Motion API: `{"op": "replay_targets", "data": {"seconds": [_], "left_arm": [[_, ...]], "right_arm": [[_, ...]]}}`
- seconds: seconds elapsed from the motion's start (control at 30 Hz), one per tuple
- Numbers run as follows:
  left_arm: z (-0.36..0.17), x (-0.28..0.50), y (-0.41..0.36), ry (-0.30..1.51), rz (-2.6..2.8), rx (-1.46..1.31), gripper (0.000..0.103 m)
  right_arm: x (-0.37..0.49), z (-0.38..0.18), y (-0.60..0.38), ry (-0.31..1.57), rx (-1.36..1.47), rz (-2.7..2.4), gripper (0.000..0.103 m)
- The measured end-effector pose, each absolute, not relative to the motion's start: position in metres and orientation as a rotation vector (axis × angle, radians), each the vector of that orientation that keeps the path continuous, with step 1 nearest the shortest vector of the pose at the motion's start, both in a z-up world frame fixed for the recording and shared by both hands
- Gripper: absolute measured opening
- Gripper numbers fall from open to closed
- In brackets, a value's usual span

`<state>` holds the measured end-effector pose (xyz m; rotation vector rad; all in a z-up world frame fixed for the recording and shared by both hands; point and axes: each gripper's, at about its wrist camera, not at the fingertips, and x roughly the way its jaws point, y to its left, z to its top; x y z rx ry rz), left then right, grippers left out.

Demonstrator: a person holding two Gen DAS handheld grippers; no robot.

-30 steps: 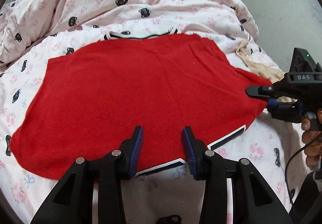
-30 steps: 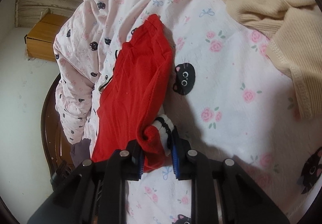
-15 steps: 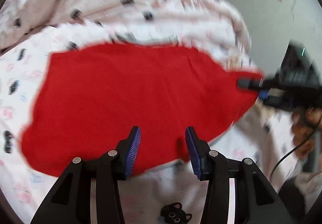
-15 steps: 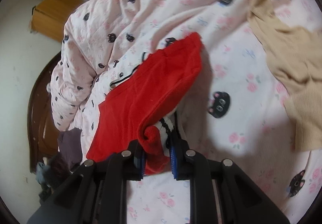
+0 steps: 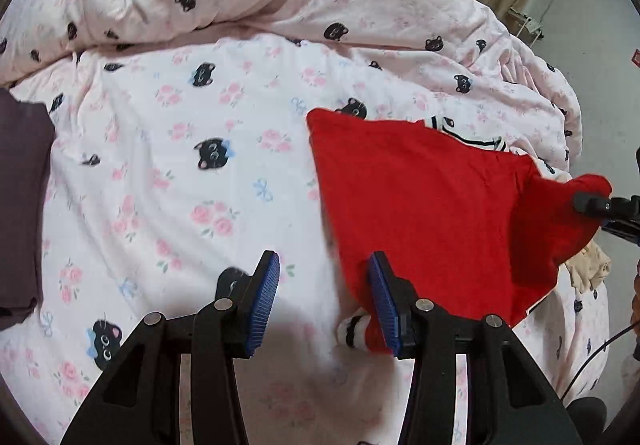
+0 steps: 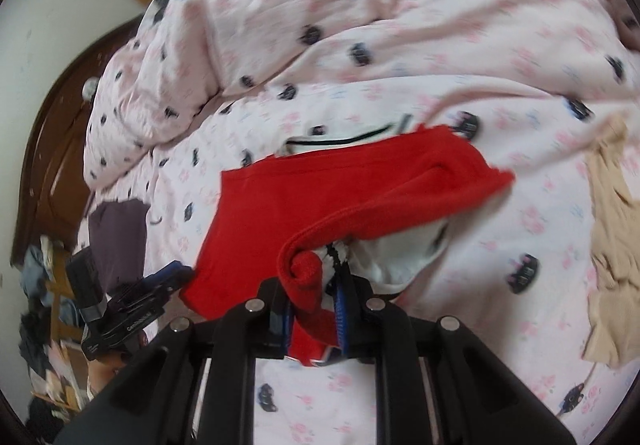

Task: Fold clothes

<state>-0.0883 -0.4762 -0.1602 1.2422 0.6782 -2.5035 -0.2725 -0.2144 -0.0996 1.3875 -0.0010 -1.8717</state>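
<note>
The right gripper has its jaws closed tight on a rolled red edge of the red garment, with a bit of black-and-white trim caught beside it, and it holds this part lifted above the bed. The left gripper stands open with nothing between its blue pads; its right pad is just beside the near striped cuff of the garment. The garment lies on the pink cat-print bedsheet, to the right of the middle, and its right part is raised and already bent over toward the rest. I judge that a fold is being carried across. To do it well, the right gripper should keep the held edge taut and travel low toward the left, so that the cloth rolls over in one straight crease and does not bunch. The open left gripper could pin the near edge, so that the lower layer does not slide. A beige garment lies far right, and a dark purple cloth lies at the left.
</note>
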Motion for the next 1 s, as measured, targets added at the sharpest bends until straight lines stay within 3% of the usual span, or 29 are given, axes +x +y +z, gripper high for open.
{"op": "replay_targets", "data": {"seconds": [0.33,0.6,0.9,1.0], "left_arm": [[-0.181,-0.078,-0.493,0.794,-2.416,1.310,0.041],[-0.186,-0.077,-0.497,0.817,-2.414,1.330,0.041],[-0.187,-0.079,-0.499,0.827,-2.411,1.344,0.041],[-0.188,-0.078,-0.501,0.845,-2.407,1.338,0.041]], "right_arm": [[-0.223,-0.095,-0.294,0.185,1.323,-1.758,0.017],[-0.174,-0.139,-0.352,0.383,1.338,-1.637,0.017],[-0.165,-0.139,-0.363,0.425,1.321,-1.626,0.017],[-0.162,-0.146,-0.371,0.464,1.341,-1.608,0.024]]}}
